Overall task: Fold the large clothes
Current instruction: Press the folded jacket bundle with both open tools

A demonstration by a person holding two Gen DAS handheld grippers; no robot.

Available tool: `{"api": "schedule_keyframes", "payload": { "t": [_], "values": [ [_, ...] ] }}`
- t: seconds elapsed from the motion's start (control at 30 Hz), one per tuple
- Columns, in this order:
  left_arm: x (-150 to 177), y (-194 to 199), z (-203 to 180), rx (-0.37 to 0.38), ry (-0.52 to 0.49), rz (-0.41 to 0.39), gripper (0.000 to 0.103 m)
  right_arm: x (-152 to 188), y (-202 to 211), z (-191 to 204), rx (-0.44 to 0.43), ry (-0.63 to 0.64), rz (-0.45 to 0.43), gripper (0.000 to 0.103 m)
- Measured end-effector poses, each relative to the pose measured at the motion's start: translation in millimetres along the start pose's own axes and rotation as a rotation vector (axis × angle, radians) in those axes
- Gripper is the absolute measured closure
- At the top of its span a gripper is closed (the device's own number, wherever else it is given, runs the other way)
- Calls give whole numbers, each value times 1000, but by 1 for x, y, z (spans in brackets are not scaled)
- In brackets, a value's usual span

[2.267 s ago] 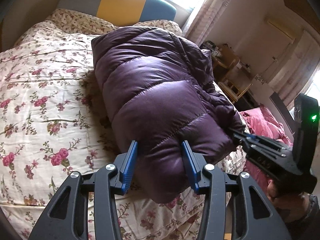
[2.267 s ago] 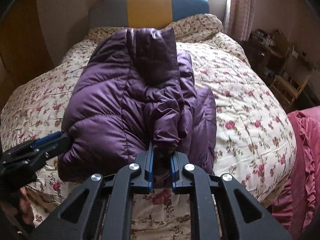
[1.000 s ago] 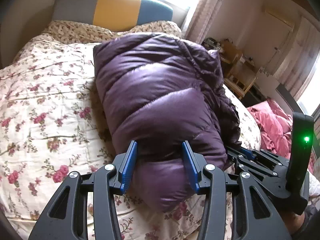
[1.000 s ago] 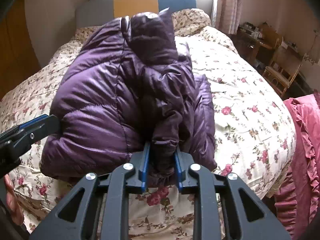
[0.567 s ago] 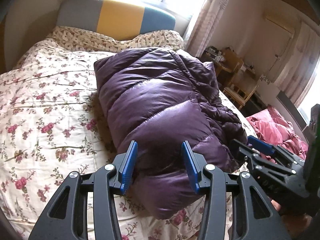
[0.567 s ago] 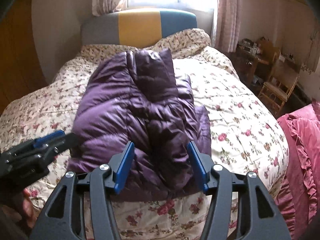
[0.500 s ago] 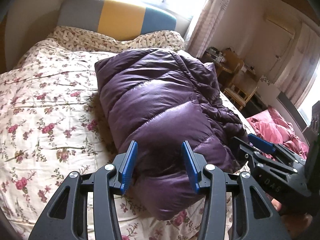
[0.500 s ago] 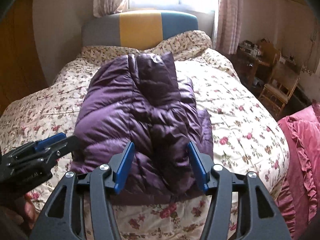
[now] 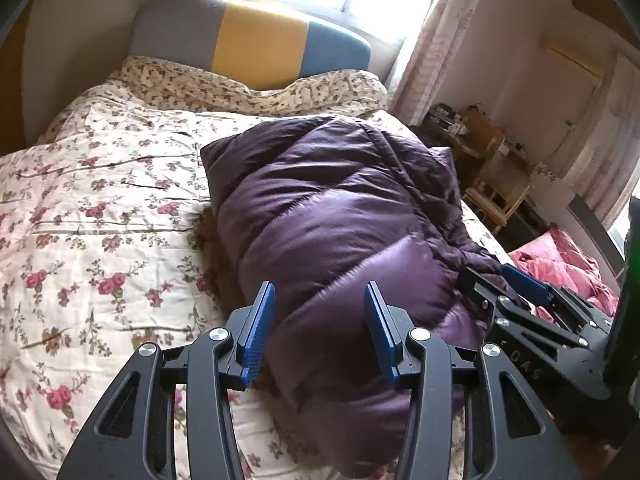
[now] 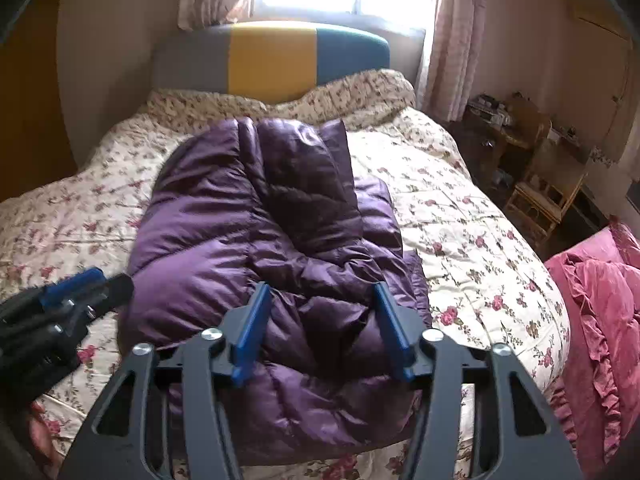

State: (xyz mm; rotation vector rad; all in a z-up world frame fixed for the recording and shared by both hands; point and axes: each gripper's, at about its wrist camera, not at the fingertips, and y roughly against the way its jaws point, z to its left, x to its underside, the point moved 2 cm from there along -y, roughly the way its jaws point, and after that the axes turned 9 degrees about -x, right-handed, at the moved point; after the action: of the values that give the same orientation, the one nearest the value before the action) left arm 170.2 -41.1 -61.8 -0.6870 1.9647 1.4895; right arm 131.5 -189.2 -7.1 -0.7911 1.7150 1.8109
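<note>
Jacket: 1 purple puffer jacket (image 10: pixel 264 280), folded, on floral bed (image 10: pixel 460 216).
L gripper (image 9: pixel 320 324): released, grasping nothing.
R gripper (image 10: pixel 322 326): jaws just narrowed some, parted, no grip.
Room: striped headboard (image 10: pixel 272 56), window behind.

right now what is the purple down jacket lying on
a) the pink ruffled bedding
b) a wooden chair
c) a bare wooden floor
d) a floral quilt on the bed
d: the folded purple down jacket rests on the cream floral quilt that covers the bed, with the quilt showing on both sides of it; the pink ruffled bedding lies apart, off the bed's right edge.
</note>
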Motion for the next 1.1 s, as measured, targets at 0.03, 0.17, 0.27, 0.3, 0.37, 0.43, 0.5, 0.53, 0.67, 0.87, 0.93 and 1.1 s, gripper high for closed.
{"api": "schedule_keyframes", "payload": {
  "t": [0.03,0.17,0.27,0.3,0.37,0.43,0.5,0.53,0.67,0.87,0.93,1.1],
  "values": [
    [-2,-2,1,-3,3,1,57,2,-5,-3,9,-4,18,61],
    [-6,-11,3,-8,3,12,57,14,-18,-14,20,-18,71,68],
    [-6,-20,3,-11,0,26,57,23,-27,-20,21,-30,102,70],
    [-7,-24,3,-9,3,31,57,26,-29,-21,24,-32,109,70],
    [-7,-29,2,-11,5,37,57,33,-36,-25,23,-48,125,70],
    [-7,-37,2,-6,7,50,57,40,-44,-27,26,-46,127,70],
    [-7,-44,-1,-2,-1,56,57,48,-51,-29,22,-56,121,70],
    [-6,-48,-4,-1,-9,60,57,51,-54,-30,24,-54,115,70],
    [-4,-59,-10,-7,-26,67,57,52,-53,-33,11,-78,104,70],
    [-6,-63,-10,-3,-32,68,57,40,-39,-31,24,-79,103,68],
    [-7,-63,-9,0,-28,70,57,36,-31,-31,28,-84,95,65],
    [-8,-61,-9,2,-30,66,57,30,-13,-25,44,-68,59,56]
  ]
}}
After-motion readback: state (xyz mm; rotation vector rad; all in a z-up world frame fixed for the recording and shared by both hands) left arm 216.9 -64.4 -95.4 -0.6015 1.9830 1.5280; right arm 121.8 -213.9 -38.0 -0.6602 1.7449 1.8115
